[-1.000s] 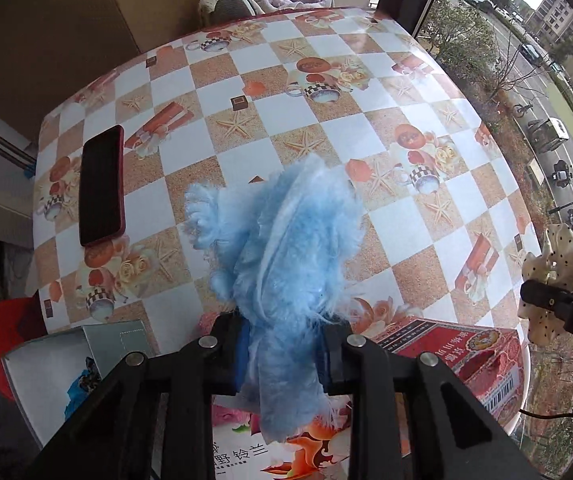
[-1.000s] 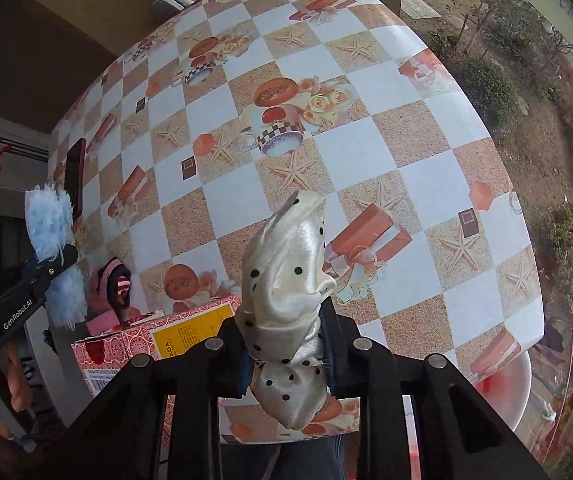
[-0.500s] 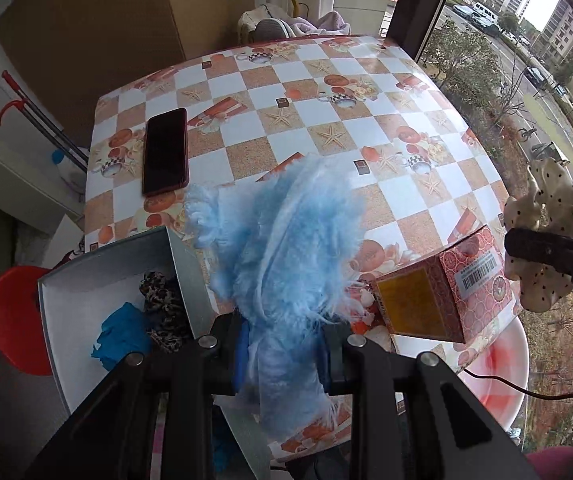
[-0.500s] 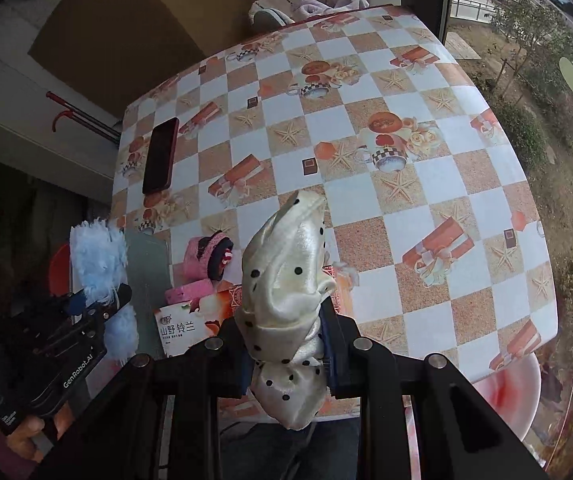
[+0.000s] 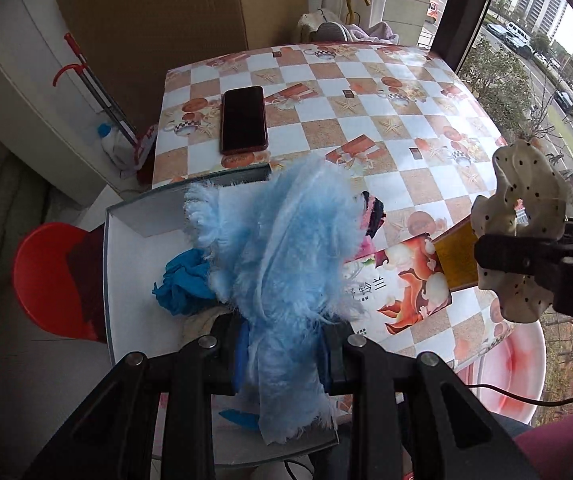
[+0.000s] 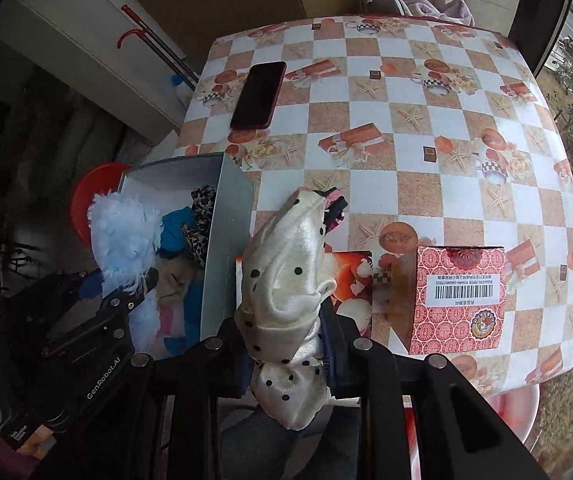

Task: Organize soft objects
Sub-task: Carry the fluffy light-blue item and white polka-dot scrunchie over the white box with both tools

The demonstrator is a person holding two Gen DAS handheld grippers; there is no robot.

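Risk is lying at the grey box (image 6: 228,240): the left gripper (image 5: 282,360) is clamping a fluffy blue scrunchie (image 5: 286,248) above it, the right gripper (image 6: 286,344) is pinching a dotted cream scrunchie (image 6: 286,276) just beside its wall. Releasing early could be dropping either outside.

Open box (image 6: 226,240) sits at counter's (image 6: 426,196) near-left corner, w/ cloth items (image 6: 182,236) inside. Phone (image 6: 258,94) lies behind box, on far-left part of counter. Printed carton (image 6: 460,300) lies on near edge, right of box; small striped item (image 6: 334,210) on counter betw. them, just behind. Left tongs (image 5: 282,360) w/ fluffy scrunchie (image 5: 286,248) hang over box; right tongs (image 6: 286,348) w/ dotted scrunchie (image 6: 286,280) over carton area. Stool (image 5: 50,280) left of box, lower down.
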